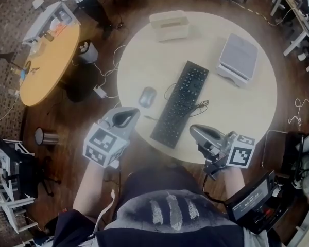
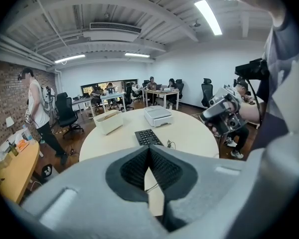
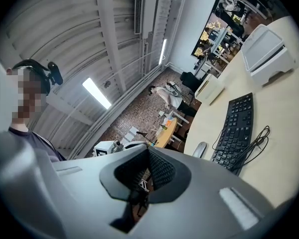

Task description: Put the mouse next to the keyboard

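Left gripper (image 1: 124, 119) and right gripper (image 1: 198, 134), both closed and empty, flank the keyboard's (image 1: 181, 103) near end at the round table's (image 1: 247, 117) edge. The mouse (image 1: 147, 96) sits left of the keyboard.

Round cream desk (image 1: 247, 112). Near the middle, a black keyboard (image 1: 181, 103) lying slantwise, with its thin cable (image 1: 198, 107) bunched just beside the right edge. Left of the keyboard, near but not touching, a grey mouse (image 1: 147, 96). At the far rim, a cream box (image 1: 169, 24). Toward the far right, a pale grey boxy device (image 1: 237, 58), well apart from the rest.
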Demonstrator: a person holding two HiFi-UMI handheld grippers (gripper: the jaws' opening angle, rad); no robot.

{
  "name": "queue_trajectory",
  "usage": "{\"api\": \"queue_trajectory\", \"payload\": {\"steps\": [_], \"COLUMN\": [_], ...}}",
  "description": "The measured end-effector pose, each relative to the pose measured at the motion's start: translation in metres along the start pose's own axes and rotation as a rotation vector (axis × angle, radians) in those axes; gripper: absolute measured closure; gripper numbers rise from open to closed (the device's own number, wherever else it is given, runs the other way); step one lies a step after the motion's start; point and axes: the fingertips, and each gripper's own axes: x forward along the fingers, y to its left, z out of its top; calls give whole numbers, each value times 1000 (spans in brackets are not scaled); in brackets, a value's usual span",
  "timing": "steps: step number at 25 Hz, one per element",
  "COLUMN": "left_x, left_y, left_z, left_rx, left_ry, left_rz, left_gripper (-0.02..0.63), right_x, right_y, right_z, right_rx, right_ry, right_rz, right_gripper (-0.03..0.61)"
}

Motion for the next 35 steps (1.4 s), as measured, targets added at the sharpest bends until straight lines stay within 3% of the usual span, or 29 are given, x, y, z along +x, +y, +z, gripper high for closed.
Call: {"api": "queue_trajectory", "payload": {"steps": [5,9,10,11,12,14,25,35], "left_x": [34,61,68,75,82,97,156,198], "left_y": [26,53,57,60,62,65,82,94], "left_z": [-14,-32,-36,-39,-41,-49,-105,-152], "left_rx": [-73,-137,-163,-188,-206,-217,-254,-263], "left_ry": [19,47,56,64,71,89,255,355], "left_rz": [20,44,30,10,-15,-47,-69,-6], "left_gripper": [607,503,426,275,185,173,173,175], "right_x": [2,10,15,20,26,36,50,59], "right_y": [-9,-18,-20,-22,-23,-26,-37,-46], "right_z": [1,6,7,7,8,11,20,20], "right_rx": [8,28,37,42,42,34,58,84], "right_ry": [22,15,19,24,30,39,39,34], "right_rz": [-42,-91,-97,-103,-109,-123,-190,-197], "right_gripper": [577,577,577,577,577,577,577,577]}}
